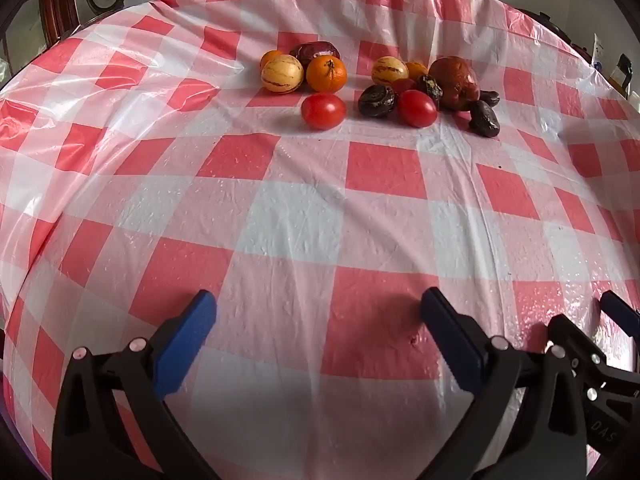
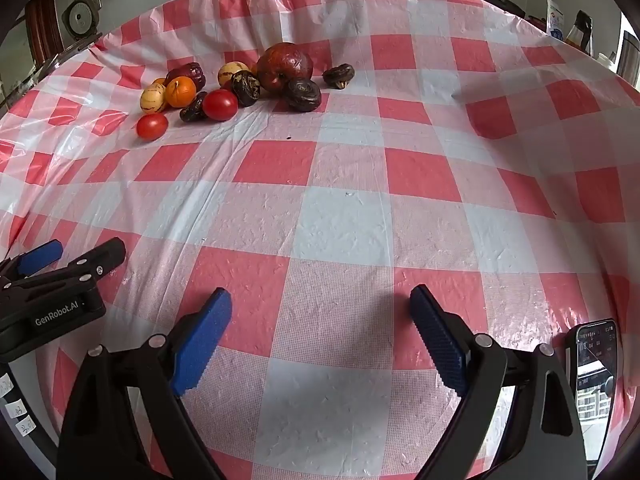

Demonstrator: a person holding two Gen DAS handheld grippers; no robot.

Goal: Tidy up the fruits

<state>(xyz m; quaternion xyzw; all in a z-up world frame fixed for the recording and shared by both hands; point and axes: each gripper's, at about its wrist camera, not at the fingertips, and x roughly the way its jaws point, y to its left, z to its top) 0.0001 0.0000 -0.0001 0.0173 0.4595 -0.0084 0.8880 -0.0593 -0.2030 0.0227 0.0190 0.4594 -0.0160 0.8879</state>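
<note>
Several fruits lie in a cluster far across the checked tablecloth [image 1: 304, 232]. In the left wrist view a red tomato [image 1: 323, 111] sits in front of an orange [image 1: 326, 74] and a striped yellow melon [image 1: 282, 75]; to the right lie a second tomato [image 1: 417, 108], dark wrinkled fruits [image 1: 376, 100] and a big red-brown pomegranate [image 1: 455, 78]. The same cluster shows in the right wrist view, with the pomegranate [image 2: 285, 67] and tomato [image 2: 219, 105]. My left gripper [image 1: 318, 320] is open and empty. My right gripper [image 2: 320, 320] is open and empty. Both hover near the table's front, far from the fruit.
A phone [image 2: 594, 380] lies at the table's front right edge. The left gripper's body [image 2: 52, 280] shows at the left of the right wrist view. Bottles and boxes [image 2: 572, 24] stand beyond the far right edge.
</note>
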